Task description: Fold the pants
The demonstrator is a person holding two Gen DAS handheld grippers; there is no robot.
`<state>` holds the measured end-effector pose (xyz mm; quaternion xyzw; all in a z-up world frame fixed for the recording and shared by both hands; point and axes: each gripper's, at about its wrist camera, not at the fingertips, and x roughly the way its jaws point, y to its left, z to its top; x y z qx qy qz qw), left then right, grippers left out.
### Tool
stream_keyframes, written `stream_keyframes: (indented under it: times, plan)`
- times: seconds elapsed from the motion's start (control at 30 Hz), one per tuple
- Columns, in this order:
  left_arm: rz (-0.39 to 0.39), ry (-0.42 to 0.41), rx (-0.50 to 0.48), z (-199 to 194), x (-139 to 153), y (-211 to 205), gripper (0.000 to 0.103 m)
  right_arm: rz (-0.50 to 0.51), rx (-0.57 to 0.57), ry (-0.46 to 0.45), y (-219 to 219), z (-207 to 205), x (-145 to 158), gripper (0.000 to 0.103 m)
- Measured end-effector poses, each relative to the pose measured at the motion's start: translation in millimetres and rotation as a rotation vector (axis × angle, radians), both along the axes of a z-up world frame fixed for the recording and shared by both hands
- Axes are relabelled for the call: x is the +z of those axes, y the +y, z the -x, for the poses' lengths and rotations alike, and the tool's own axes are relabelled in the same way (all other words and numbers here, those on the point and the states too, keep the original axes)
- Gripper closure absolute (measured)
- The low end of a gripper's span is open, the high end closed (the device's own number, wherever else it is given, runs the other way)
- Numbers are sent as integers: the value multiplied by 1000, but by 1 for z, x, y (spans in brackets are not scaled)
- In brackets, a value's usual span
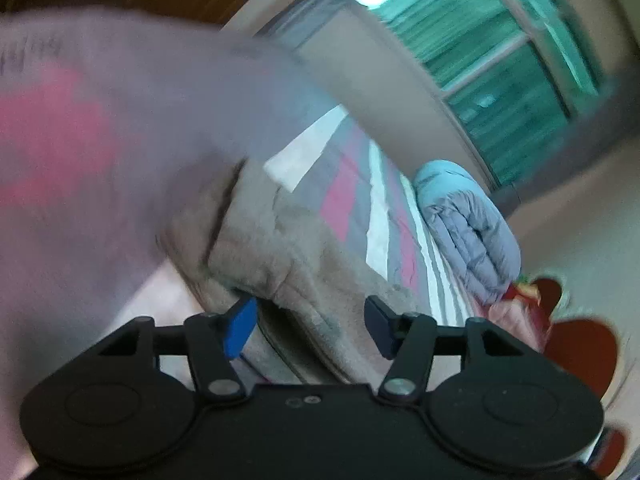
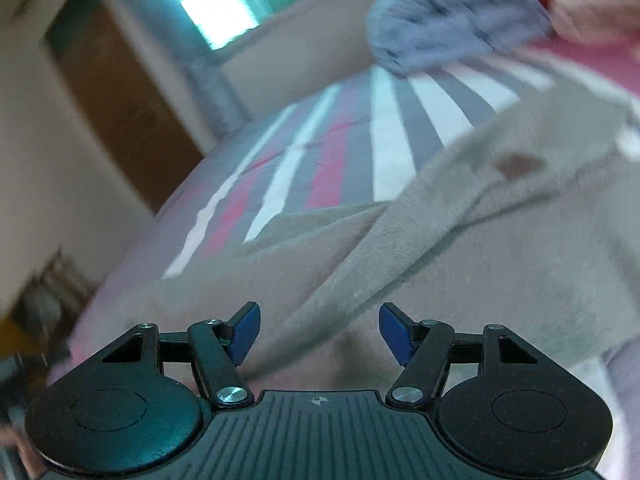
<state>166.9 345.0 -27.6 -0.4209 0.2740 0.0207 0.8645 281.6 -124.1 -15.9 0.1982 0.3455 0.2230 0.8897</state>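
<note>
Both the left tongs (image 1: 310, 326) and right tongs (image 2: 320, 330) gape empty just above the beige pants (image 2: 460, 240), whose length runs diagonally up-right across the striped bed (image 2: 304, 160).

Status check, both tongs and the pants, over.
Left tongs open, empty. Right tongs open, empty. Pants lying on striped bedspread. Nothing in the way.

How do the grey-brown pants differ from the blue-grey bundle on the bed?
The pants are grey-brown and fuzzy, spread flat near both tongs; the bundle is blue-grey, smooth, and creased. The pants lie close by; the bundle sits rolled up farther back. Both rest on the striped bedcover.
</note>
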Motion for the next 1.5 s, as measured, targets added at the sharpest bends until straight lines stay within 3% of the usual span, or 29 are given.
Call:
stream_keyframes:
  times: [0.13,0.17,0.2,0.27,0.33,0.4,0.47,0.57,0.6,0.63,0.67,0.7,0.73,0.77,0.8,0.83,1.0,1.13,1.2,1.23,1.27,1.3,1.33,1.37,1.43,1.5]
  plan:
    - [89,49,40,-16,-20,9,63,-44,-63,125,0,-25,-5,37]
    - [91,54,52,-19,-23,10,67,-46,-77,159,1,-35,-10,37]
    - [89,67,63,-22,-25,12,78,-57,-88,195,1,-42,-16,37]
    - [73,74,56,-24,-25,16,84,-71,-98,258,-1,-54,-28,86]
    - [-2,74,17,-30,-20,14,88,-79,-96,274,-5,-58,-35,90]
    - [-104,43,-33,-40,-5,10,89,-54,-78,236,-9,-53,-35,93]
    - [-174,-66,-63,-38,19,11,89,-82,-70,177,-14,-41,-26,95]
    - [-242,-270,-82,-26,42,15,89,-183,-41,-59,-28,-2,6,96]
    - [-273,-289,-92,-23,40,17,89,-212,-20,-130,-34,13,12,96]
    - [-298,-240,-104,-24,28,19,89,-206,-3,-180,-38,30,13,96]
    - [-289,-126,-115,-29,8,23,89,-182,13,-209,-38,44,6,96]
    - [-274,35,-119,-38,-17,27,91,-113,48,-212,-32,53,-9,96]
    - [-265,95,-134,-39,-35,27,91,-24,84,-146,-24,53,-32,96]
    - [-273,59,-131,-34,-39,25,90,50,107,-8,-16,45,-58,97]
    - [-275,52,-123,-32,-38,23,90,-2,84,34,-23,47,-77,97]
    - [-266,52,-114,-31,-39,23,91,-47,63,28,-32,52,-83,97]
    - [-283,74,-117,-26,-38,24,91,-10,66,22,-37,60,-88,97]
    - [-305,102,-116,-25,-29,21,87,-27,47,31,-44,57,-74,96]
    - [-305,108,-102,-20,-21,20,83,-26,61,68,-50,59,-84,96]
    - [-313,121,-89,-16,-15,15,75,-44,65,90,-50,52,-72,96]
    - [-341,133,-72,-12,-10,8,65,-70,59,106,-58,52,-67,86]
    - [-394,142,-40,-6,-4,-2,34,-85,47,100,-62,48,-50,77]
    - [-449,140,-3,1,1,-14,13,-78,12,54,-73,55,-39,59]
    - [-481,133,8,5,4,-25,14,-72,-14,8,-79,59,-27,51]
    - [-450,119,-25,4,5,-44,20,-69,-50,-24,-93,59,-15,51]
    - [-421,159,-20,-5,1,-60,23,-34,-82,-9,-99,46,-9,51]
